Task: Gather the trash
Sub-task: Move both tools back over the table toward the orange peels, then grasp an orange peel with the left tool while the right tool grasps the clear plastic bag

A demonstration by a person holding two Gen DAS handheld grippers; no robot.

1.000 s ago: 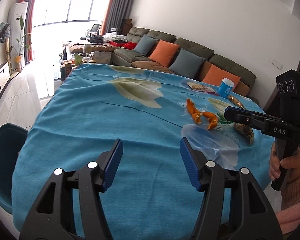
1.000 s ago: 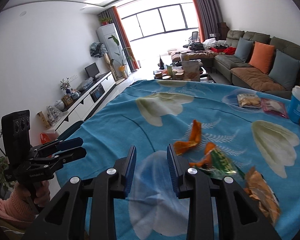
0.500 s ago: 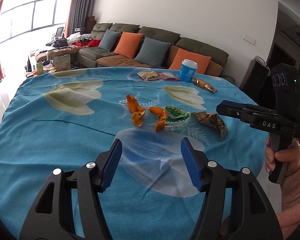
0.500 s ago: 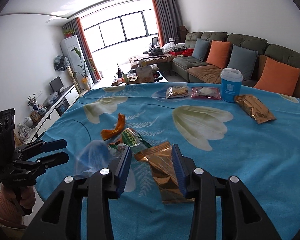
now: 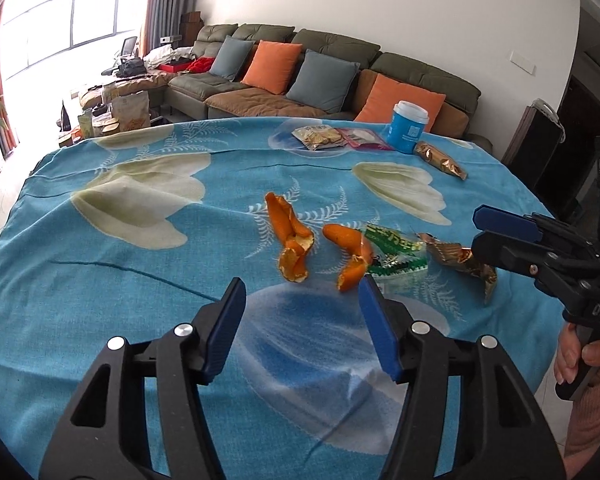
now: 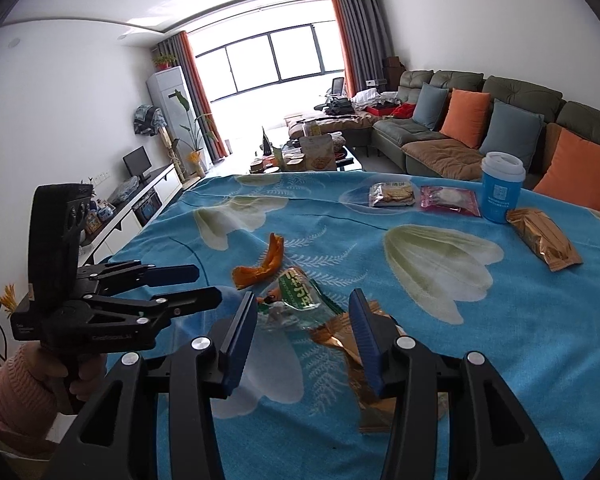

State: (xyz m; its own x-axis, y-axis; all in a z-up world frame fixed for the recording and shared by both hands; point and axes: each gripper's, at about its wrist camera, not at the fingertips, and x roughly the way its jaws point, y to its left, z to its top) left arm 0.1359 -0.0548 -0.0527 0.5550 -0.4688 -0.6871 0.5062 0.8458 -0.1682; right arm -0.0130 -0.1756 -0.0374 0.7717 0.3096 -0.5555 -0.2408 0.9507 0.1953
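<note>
Two orange peels [image 5: 294, 240] [image 5: 350, 254], a green wrapper [image 5: 396, 252] and a crumpled gold wrapper [image 5: 460, 260] lie together on the blue flowered tablecloth [image 5: 140, 280]. My left gripper [image 5: 300, 284] hovers just short of the peels, open and closing slightly, with nothing between its pads. My right gripper [image 6: 302, 300] hangs over the green wrapper [image 6: 300, 296] and gold wrapper [image 6: 336, 334]. Its jaws are opening and the pads touch nothing. Each gripper shows in the other's view: right gripper [image 5: 476, 230], left gripper [image 6: 208, 284].
At the table's far side stand a blue cup [image 5: 408, 126], a biscuit pack [image 5: 320, 136], a pink pack [image 5: 362, 138] and a sealed gold pack [image 5: 440, 160]. A sofa with cushions [image 5: 300, 80] runs behind. A hand [image 5: 580, 356] holds the right gripper's handle.
The left gripper has swung and moved toward the peels, which now lie just ahead of it. The right gripper has shifted over the wrappers, and its jaws stand wider than before.
</note>
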